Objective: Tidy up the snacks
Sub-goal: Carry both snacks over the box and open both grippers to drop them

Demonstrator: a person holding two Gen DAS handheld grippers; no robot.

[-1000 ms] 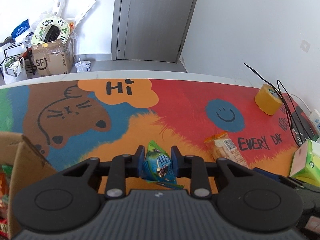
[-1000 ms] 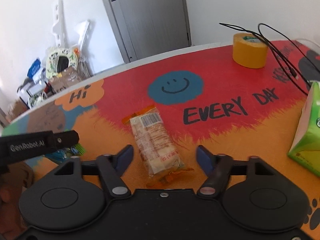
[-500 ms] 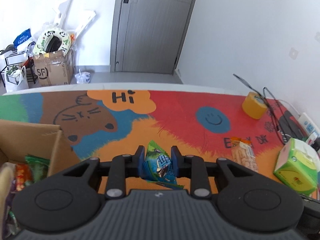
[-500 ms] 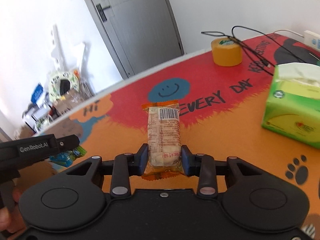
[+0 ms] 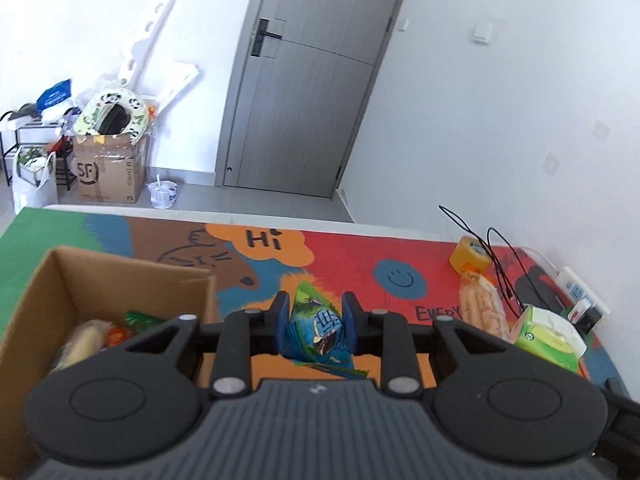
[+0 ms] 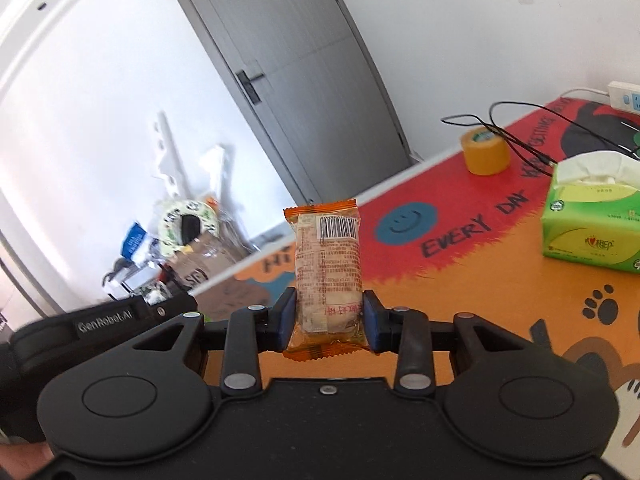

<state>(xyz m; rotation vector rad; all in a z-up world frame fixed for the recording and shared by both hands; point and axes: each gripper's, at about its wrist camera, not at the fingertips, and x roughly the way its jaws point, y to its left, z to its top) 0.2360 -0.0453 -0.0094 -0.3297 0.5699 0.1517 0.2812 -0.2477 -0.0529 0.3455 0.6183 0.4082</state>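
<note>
Snacks are held in both my grippers, clear of the table. My left gripper (image 5: 314, 326) is clamped nearly closed on a green and blue foil snack packet (image 5: 316, 330), held beside the open brown cardboard box (image 5: 132, 276), which stands at the left on the colourful cartoon-printed table mat (image 5: 352, 256) and already contains several wrapped snacks (image 5: 100, 334). My right gripper (image 6: 329, 328) grips the lower end of an orange-edged clear-wrapped cake bar (image 6: 327, 276), upright above the mat. A green tissue box (image 6: 592, 224) and a yellow tape roll (image 6: 485, 151) sit at the right.
</note>
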